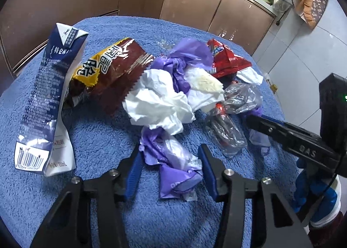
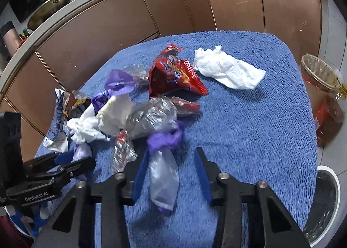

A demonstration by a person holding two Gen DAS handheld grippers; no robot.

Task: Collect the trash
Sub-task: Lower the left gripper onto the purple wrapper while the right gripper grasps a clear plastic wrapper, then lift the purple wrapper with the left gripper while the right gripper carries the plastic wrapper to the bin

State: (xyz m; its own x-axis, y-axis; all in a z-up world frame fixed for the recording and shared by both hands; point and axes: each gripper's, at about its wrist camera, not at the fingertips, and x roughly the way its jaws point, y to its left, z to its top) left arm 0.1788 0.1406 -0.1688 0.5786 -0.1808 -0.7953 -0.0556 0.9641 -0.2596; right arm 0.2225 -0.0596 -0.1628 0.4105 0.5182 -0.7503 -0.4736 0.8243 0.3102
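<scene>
Trash lies heaped on a blue towel-covered table (image 1: 97, 135). My left gripper (image 1: 170, 167) has its blue pads against both sides of a crumpled purple plastic bag (image 1: 173, 159). Behind it are a white tissue (image 1: 160, 104), a brown-yellow snack bag (image 1: 112, 70) and a flattened blue-white carton (image 1: 49, 100). My right gripper (image 2: 171, 174) straddles a clear-and-purple plastic bag (image 2: 162, 180). That bag touches the left pad, and a gap shows at the right pad. A red snack bag (image 2: 173, 74) and a second white tissue (image 2: 227, 70) lie farther back.
A white-rimmed bin (image 2: 329, 185) with a dark liner stands on the floor at the table's right edge. Beside it are an oil bottle (image 2: 327, 117) and a lined basket (image 2: 316, 70). Brown cabinets (image 2: 130, 30) run behind the table. Crumpled clear plastic (image 2: 151, 115) sits mid-pile.
</scene>
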